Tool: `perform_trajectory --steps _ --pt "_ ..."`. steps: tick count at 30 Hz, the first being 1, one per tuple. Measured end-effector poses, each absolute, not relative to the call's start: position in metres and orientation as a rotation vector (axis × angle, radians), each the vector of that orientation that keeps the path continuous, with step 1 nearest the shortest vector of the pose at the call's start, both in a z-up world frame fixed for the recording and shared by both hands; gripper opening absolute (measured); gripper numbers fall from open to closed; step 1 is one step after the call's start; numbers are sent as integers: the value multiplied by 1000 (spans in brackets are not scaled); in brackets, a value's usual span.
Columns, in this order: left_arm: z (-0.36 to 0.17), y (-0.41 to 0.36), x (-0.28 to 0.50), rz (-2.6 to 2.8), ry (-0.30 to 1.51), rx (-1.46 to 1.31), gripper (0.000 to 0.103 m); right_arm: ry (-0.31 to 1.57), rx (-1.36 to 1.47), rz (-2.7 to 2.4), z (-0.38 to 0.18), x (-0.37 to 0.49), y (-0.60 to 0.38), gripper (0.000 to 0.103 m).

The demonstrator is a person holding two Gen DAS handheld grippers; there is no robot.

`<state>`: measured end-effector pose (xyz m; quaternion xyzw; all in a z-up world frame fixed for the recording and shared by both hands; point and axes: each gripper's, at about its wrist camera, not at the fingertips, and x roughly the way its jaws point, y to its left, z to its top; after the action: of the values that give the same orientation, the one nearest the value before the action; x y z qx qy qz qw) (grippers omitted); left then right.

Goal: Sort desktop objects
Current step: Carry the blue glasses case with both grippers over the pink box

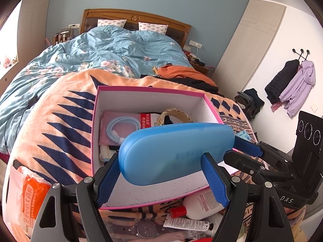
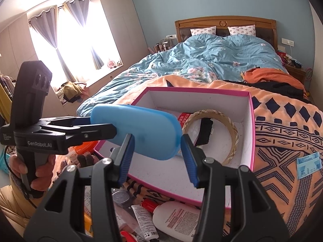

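1. We have the blue case [image 1: 171, 151] in the air over the near half of the pink box [image 1: 149, 89], which sits on the orange blanket [image 1: 60, 111] on the bed.
2. The left gripper [image 1: 160, 156] is set wide, and its pads look pressed on one end of the case. The right gripper [image 2: 157, 138] is at a medium opening on the other end. We read both as holding it.
3. The step looks like placing the case in the box.
4. We aim for the bare white floor at the near side. The back is taken by the coiled cable [image 1: 121, 127] and the plaid headband [image 2: 232, 129].
5. We keep the case level and lower both ends together, since a twist between two grips could pop it loose.
6. We clear the near pink rim first, so the gripper bodies don't shove the box.
7. We let go one side only once the case rests flat, then the other.
8. We leave the lotion bottle [image 1: 201, 205] in front of the box for later.
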<state>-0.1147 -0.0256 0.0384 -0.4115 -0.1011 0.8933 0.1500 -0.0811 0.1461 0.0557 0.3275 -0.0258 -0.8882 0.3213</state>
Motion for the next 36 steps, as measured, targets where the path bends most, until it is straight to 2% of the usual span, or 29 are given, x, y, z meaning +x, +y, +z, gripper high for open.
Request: perform_trajectory --steps 36 --pt "5 -26 -128 2568 -298 -1271 81 -64 985 -2284 19 -107 136 50"
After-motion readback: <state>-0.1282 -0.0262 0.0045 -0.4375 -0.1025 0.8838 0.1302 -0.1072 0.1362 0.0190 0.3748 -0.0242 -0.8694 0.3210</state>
